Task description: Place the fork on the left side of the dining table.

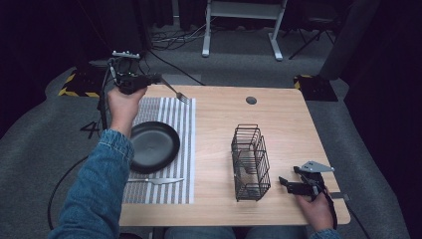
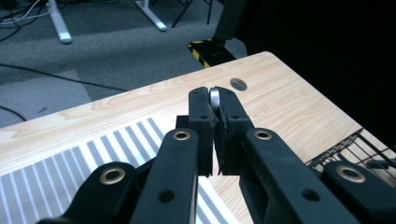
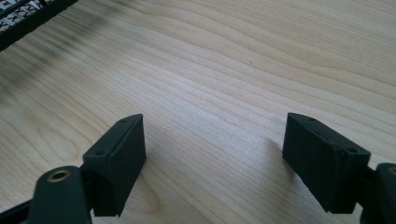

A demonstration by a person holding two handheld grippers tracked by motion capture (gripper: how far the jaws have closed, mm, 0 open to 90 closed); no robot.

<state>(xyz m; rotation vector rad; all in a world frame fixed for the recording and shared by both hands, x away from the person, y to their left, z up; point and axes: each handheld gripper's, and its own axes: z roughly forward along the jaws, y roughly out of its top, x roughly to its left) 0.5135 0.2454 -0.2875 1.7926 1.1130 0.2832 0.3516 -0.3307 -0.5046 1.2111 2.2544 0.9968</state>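
My left jaws are clamped on the fork's handle; my right jaws stand wide apart with nothing between them.

High view: the left gripper (image 1: 149, 79) hangs over the desk's far left corner, and the fork (image 1: 176, 92) juts from it toward the desk's middle, tines low over the far edge of the striped mat (image 1: 166, 112). Its long axis points roughly toward the rack (image 1: 250, 162), which stands well apart near the front edge. The right gripper (image 1: 288, 184) rests just beside the rack, far nearer to it. A plate (image 1: 154, 145) and a knife (image 1: 157, 180) lie on the mat, off that line.

Left gripper view: the fork's rounded handle end (image 2: 214, 98) shows pinched between the pads.

Right gripper view: bare desk (image 3: 224, 70) lies between the jaws, the rack's corner (image 3: 28, 14) at upper left. I judge the path clear.
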